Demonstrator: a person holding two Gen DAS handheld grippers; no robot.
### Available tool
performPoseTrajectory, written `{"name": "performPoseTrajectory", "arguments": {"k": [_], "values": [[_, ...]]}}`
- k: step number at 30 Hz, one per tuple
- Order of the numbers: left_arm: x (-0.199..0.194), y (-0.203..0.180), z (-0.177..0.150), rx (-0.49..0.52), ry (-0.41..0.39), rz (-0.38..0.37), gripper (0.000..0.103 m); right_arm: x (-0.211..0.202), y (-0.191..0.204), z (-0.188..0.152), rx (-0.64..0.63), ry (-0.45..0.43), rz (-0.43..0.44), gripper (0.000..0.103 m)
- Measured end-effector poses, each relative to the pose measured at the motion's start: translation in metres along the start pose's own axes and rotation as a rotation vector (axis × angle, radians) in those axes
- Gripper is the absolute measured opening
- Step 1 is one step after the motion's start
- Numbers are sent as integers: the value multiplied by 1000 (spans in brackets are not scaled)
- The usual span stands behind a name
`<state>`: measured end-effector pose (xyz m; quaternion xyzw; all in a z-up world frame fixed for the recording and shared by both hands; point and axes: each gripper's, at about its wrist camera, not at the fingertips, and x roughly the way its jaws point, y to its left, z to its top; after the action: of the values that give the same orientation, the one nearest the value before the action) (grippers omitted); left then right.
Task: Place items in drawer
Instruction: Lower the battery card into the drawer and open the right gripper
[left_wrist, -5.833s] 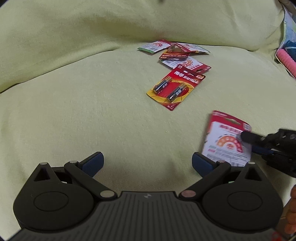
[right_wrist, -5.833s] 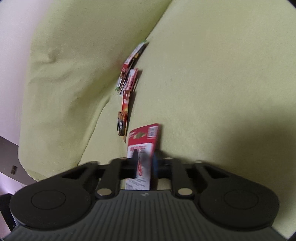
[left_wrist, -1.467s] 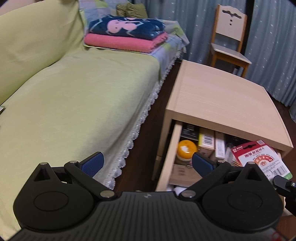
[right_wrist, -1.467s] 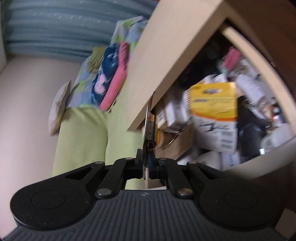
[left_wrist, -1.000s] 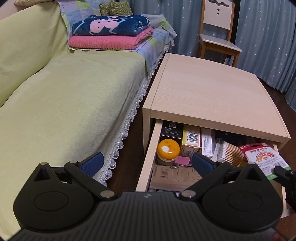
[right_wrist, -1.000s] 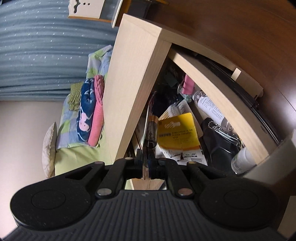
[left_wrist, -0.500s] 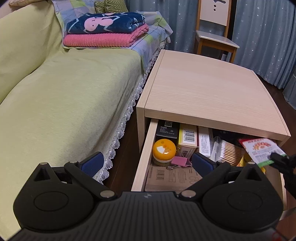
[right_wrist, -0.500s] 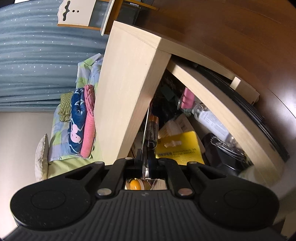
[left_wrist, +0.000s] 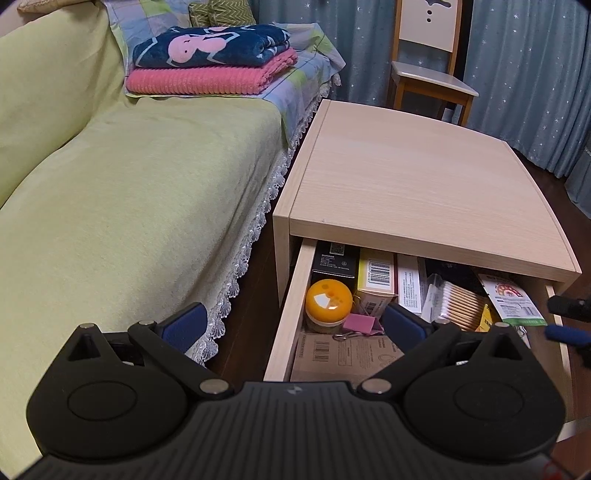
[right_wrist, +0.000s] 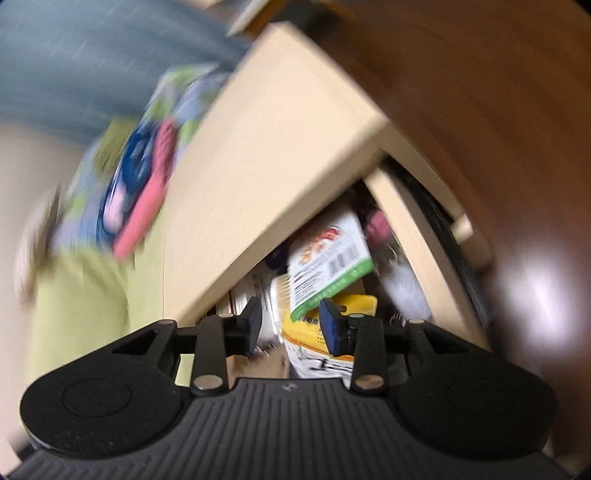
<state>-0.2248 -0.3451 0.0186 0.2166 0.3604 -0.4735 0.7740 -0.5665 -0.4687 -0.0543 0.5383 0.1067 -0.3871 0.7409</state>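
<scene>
- Your right gripper (right_wrist: 290, 321) has its jaws spread apart, and nothing is between the blue pads.
- The battery card pack (left_wrist: 511, 300) lies in the right part of the open drawer (left_wrist: 286, 325), with its white and green back side up. In the right wrist view, the pack (right_wrist: 327, 258) sits just ahead of the open fingers, tilted, and the picture is blurred.
- In the left wrist view, your right gripper's finger tips (left_wrist: 567, 319) show at the right edge, close beside the pack; I cannot tell if they touch it.
- Your left gripper (left_wrist: 293, 323) hovers in front of the drawer with its jaws wide open and empty.
- The drawer is pulled out from the light wooden table (left_wrist: 413, 184) and is crowded: an orange-lidded jar (left_wrist: 328, 300), a pink binder clip (left_wrist: 360, 324), a cardboard box (left_wrist: 343, 354), cotton swabs (left_wrist: 460, 302) and a yellow package (right_wrist: 325, 328).
- The sofa with a yellow-green cover (left_wrist: 129, 206) stands left of the table, with folded blankets (left_wrist: 210, 57) at its far end.
</scene>
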Motion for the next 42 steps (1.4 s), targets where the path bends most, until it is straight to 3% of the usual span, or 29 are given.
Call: {"name": "performPoseTrajectory", "arguments": {"k": [4,8,13,21,29,42], "values": [[-1,-1,-1,-1,-1,2,102,2,44,-7,-482,60,-129,3],[-2,-1,-1,-1,-2,5,102,19,69,-18,-794,144,-226,1],[-1,2,-1,-4,1,19,102,40,71,-11,-838,205,-247,0],[2,5,-3,-10,11,32,102,65,61,3,-819,205,-259,0],[2,9,-4,-14,15,40,102,51,63,-7,-841,258,-213,1],[2,15,-7,-25,24,56,102,75,61,8,-778,221,-224,1]]}}
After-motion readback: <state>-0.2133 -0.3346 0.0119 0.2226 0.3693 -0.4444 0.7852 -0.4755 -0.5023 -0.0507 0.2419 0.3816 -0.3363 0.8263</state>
